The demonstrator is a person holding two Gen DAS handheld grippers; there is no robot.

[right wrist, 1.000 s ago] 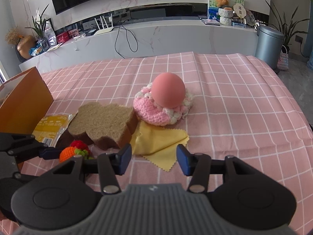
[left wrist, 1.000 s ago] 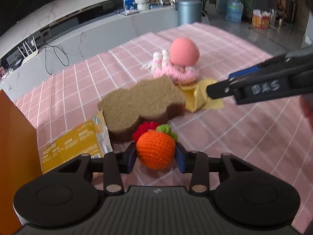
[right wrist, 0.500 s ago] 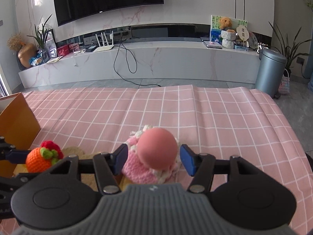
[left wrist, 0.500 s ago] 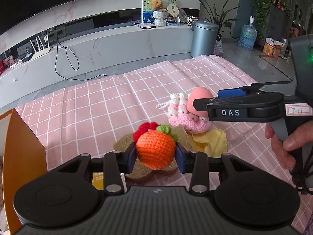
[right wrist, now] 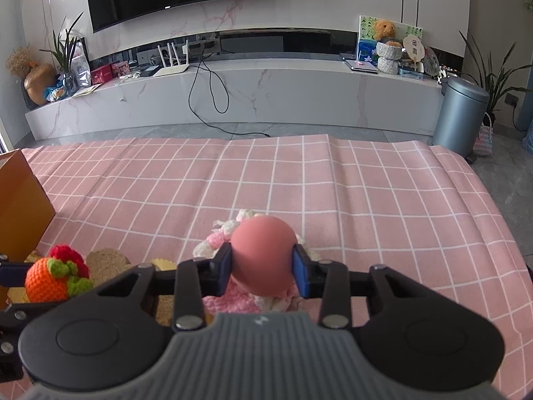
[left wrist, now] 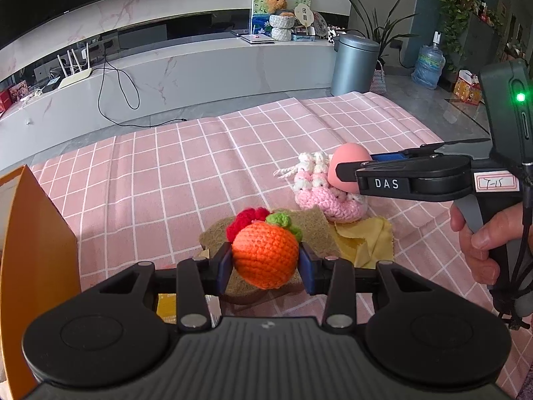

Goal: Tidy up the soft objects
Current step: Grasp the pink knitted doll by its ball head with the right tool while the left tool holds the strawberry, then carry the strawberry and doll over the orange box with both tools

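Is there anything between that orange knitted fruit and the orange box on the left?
Nothing visible. The left gripper holds the knitted orange fruit above the brown sponge, and only bare pink checked cloth lies between it and the orange box.

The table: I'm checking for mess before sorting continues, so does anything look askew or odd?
The yellow cloth lies crumpled, partly tucked under the brown sponge and the pink knitted piece. Nothing looks spilled or damaged.
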